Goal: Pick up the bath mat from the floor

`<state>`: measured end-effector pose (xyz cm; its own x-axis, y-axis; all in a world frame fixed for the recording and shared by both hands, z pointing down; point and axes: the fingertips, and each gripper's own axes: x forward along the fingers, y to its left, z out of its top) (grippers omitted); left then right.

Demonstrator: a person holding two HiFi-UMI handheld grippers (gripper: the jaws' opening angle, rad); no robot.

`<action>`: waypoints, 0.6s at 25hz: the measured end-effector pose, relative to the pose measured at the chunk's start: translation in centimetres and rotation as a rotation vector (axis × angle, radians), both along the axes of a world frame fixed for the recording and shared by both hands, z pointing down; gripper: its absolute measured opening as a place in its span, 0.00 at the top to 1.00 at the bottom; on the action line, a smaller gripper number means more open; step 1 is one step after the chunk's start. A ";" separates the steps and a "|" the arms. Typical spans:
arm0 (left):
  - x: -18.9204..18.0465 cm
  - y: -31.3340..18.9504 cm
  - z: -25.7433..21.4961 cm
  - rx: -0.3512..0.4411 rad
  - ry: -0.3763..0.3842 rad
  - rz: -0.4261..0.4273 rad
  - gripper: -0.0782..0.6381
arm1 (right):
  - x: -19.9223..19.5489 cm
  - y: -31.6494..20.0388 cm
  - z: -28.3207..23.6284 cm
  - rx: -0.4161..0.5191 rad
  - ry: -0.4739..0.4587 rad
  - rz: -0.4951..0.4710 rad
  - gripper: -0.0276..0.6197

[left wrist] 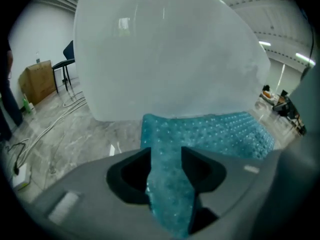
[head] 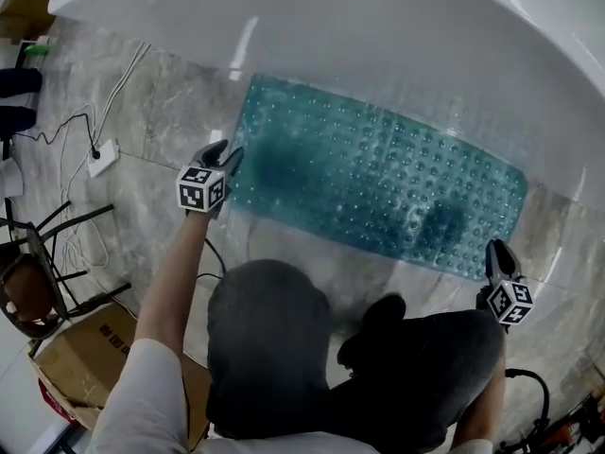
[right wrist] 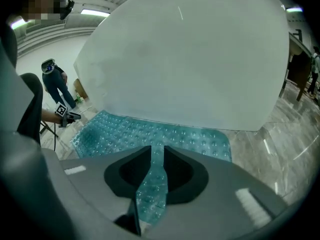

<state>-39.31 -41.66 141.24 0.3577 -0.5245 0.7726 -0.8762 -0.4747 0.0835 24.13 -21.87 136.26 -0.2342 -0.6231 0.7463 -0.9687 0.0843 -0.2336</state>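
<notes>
The teal bath mat (head: pixel 378 187), covered in clear bumps, lies flat on the marble floor along the white bathtub (head: pixel 378 26). My left gripper (head: pixel 225 151) is at the mat's left end. In the left gripper view its jaws (left wrist: pixel 166 151) stand apart with a broad fold of the mat (left wrist: pixel 215 131) lying between them. My right gripper (head: pixel 498 247) is at the mat's right end. In the right gripper view its jaws (right wrist: pixel 157 151) stand a little apart, and a narrow strip of the mat (right wrist: pixel 150 131) runs through the gap.
My knees in dark trousers (head: pixel 274 348) are just before the mat. A power strip (head: pixel 102 157) with cables lies at the left, with a chair (head: pixel 38 272) and a cardboard box (head: pixel 76 357) nearer me. The tub wall (left wrist: pixel 165 49) stands right behind the mat.
</notes>
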 end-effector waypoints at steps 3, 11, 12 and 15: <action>-1.4 -0.9 4.4 -0.085 -0.043 -0.012 0.53 | 0.8 0.7 1.8 -0.025 0.015 0.001 0.82; -2.2 -1.4 12.3 -0.273 -0.060 -0.050 0.32 | 2.6 1.9 6.7 -0.050 0.024 0.036 0.82; -1.5 -1.2 12.9 -0.274 -0.061 -0.046 0.38 | 3.3 2.1 7.3 -0.054 0.021 0.046 0.82; 0.9 -1.1 14.4 -0.251 -0.070 -0.039 0.44 | 5.9 2.8 8.9 -0.063 0.029 0.075 0.82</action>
